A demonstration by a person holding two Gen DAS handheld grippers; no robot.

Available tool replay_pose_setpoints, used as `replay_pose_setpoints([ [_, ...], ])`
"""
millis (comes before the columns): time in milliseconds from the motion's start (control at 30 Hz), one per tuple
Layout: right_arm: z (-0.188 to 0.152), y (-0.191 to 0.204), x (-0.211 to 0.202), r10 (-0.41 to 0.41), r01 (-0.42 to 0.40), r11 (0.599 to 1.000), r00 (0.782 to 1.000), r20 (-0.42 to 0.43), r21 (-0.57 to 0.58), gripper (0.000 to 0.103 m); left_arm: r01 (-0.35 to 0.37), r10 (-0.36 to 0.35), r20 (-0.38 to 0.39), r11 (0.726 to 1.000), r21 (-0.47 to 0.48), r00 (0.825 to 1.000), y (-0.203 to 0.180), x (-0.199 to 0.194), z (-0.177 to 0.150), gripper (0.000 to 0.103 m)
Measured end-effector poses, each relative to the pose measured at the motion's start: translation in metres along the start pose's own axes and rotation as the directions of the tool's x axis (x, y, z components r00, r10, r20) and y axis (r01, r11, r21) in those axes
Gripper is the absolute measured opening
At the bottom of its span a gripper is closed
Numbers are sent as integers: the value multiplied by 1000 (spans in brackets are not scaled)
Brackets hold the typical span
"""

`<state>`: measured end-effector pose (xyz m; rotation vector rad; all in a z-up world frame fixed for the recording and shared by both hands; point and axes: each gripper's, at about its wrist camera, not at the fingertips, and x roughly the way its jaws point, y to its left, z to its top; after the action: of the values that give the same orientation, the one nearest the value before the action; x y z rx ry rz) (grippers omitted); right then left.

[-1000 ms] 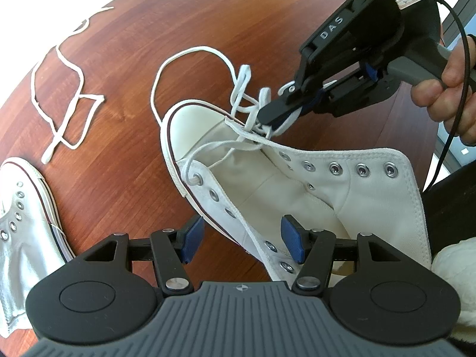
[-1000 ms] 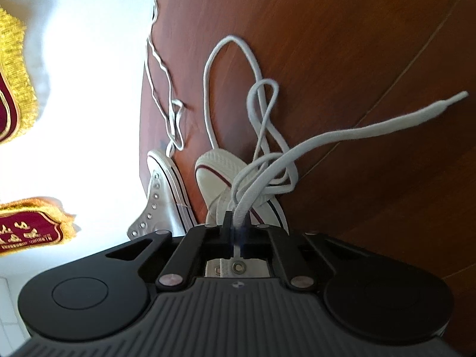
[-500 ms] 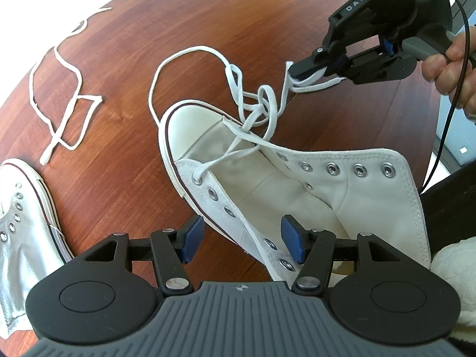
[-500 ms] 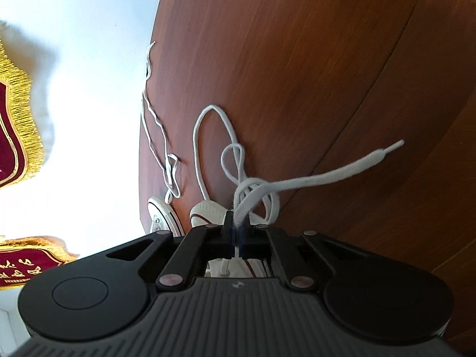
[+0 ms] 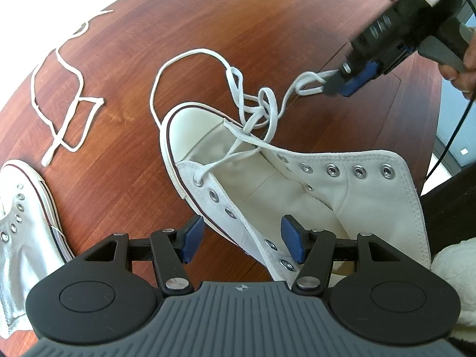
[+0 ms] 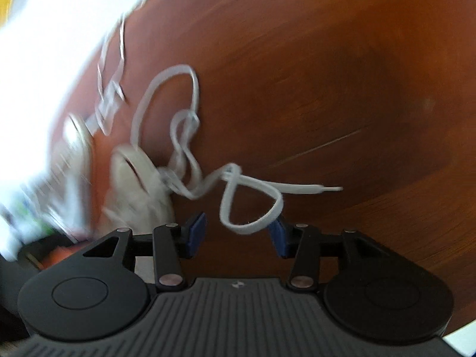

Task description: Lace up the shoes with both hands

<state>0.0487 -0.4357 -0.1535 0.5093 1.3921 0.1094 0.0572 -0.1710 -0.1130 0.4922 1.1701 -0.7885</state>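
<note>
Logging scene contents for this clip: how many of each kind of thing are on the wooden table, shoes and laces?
White canvas high-top shoes: 2, one in the middle, one at the left edge
White flat shoelaces: 2, one threaded through the middle shoe's lowest eyelets, one lying loose on the table
Total: 4

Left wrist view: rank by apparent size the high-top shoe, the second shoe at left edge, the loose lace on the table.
1. High-top shoe, largest.
2. Second shoe, cut off by the frame edge, so its full extent is unsure.
3. Loose lace, thin, though it sprawls widely and lies farther from the camera.
</note>
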Motion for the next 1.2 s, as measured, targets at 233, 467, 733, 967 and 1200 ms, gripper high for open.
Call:
replay_pose_setpoints([
  [233, -15, 6, 6, -191, 180, 945, 981, -15, -275, 48, -2, 2, 10, 1000, 1, 1000, 0, -2, -1, 60],
  [467, -27, -1, -22, -203, 204, 928, 979, 36, -310, 48, -5, 5, 24, 1000, -1, 1000, -2, -4, -1, 60],
  [733, -21, 17, -35, -163, 202, 883, 978, 128, -424, 48, -4, 4, 43, 1000, -15, 999, -1, -9, -2, 60],
  [967, -2, 61, -24, -107, 166, 796, 985, 135, -583, 47, -4, 9, 65, 997, -74, 998, 3, -15, -4, 60],
  [1200, 30, 96, -12, -52, 123, 632, 992, 116, -765, 46, -13, 25, 73, 987, -159, 997, 8, -22, -6, 60],
])
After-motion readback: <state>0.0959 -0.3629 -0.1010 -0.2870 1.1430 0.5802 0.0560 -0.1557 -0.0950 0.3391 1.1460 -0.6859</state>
